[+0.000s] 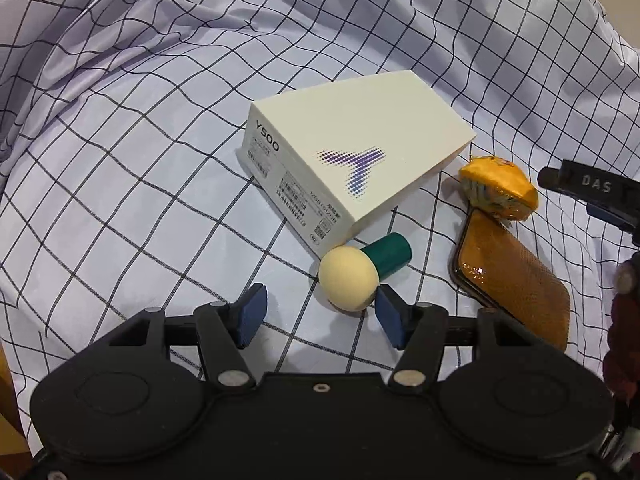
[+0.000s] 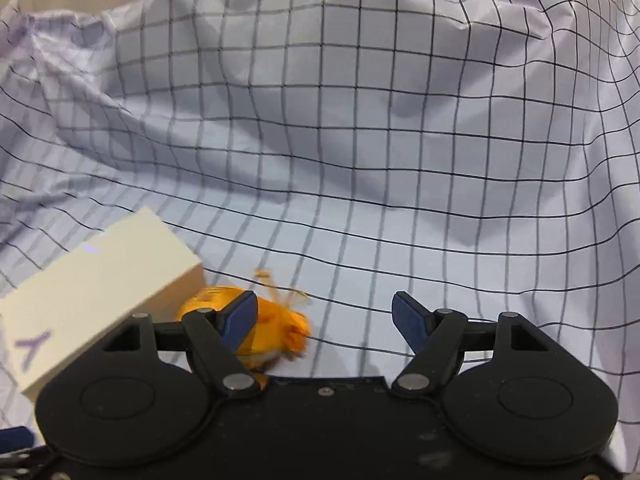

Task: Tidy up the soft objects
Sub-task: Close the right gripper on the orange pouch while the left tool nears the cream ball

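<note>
My left gripper [image 1: 320, 316] hangs low over the checked cloth [image 1: 140, 184], angled down, its blue pads [image 1: 252, 312] spread wide with nothing between them. Just ahead of its right pad lies the cream sponge puff [image 1: 349, 278] on its green handle [image 1: 390, 258]; the puff sits beside that pad, outside the gap, and I cannot tell whether they touch. Past the handle rests the white box [image 1: 356, 160], flat on the cloth, one corner close to the green handle. To the right of the puff I see a phone [image 1: 512, 276] with an orange glare on its screen, and beyond its far end the orange wrapped bundle [image 1: 498, 188], just beside the box's right corner.

My right gripper [image 2: 324, 320] also sits low and level, jaws released and parted wide. The orange bundle [image 2: 280, 332] lies at its left pad [image 2: 240, 316], partly hidden behind that finger and blurred, not between the pads. The white box [image 2: 92, 292] stands immediately left of the bundle. Farther off, the checked cloth [image 2: 360, 120] rises in rumpled folds.
</note>
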`<state>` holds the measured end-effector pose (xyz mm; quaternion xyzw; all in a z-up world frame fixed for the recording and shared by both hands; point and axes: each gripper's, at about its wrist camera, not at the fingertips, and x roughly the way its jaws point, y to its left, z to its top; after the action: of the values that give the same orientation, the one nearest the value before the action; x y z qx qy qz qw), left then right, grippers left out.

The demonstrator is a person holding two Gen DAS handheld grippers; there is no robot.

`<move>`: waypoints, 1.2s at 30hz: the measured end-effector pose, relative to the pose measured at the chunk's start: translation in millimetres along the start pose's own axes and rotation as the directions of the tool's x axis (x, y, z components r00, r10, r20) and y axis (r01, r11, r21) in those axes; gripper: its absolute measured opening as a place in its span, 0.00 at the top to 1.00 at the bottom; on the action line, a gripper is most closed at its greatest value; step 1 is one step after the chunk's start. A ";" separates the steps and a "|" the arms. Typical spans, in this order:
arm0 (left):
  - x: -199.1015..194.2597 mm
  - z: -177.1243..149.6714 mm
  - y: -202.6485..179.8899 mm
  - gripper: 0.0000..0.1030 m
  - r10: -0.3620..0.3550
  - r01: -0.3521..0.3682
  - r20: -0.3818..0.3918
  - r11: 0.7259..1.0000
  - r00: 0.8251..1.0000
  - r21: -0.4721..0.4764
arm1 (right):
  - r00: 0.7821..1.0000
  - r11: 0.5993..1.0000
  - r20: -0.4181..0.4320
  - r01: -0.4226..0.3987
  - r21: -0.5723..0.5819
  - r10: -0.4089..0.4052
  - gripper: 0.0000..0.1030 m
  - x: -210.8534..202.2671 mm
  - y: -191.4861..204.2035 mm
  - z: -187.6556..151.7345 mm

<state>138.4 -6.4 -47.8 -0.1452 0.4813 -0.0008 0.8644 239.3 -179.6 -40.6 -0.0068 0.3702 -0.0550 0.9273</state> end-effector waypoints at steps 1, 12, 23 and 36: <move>-0.9 -0.5 0.4 0.44 0.003 -0.003 0.002 1.000 1.000 -0.002 | 1.000 1.000 0.007 -0.016 -0.002 0.016 0.25 -2.3 1.0 -2.1; -6.5 -4.9 10.6 0.43 0.019 -0.019 0.003 1.000 1.000 -0.009 | 0.993 0.987 -0.022 -0.119 -0.104 0.117 0.14 22.1 36.6 -7.4; -11.0 -7.3 12.8 0.43 0.039 -0.039 0.000 0.999 0.999 0.034 | 0.983 0.982 -0.072 -0.174 -0.074 0.169 0.27 49.5 32.8 -5.9; -19.7 -11.8 -8.4 0.37 0.033 -0.038 0.047 0.994 0.998 0.107 | 0.995 0.998 0.077 -0.058 -0.010 0.059 0.34 13.1 10.1 -1.8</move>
<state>119.2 -14.6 -35.1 -0.0899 0.4635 -0.0082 0.8815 248.5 -170.9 -51.4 -0.0014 0.3341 -0.0261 0.9422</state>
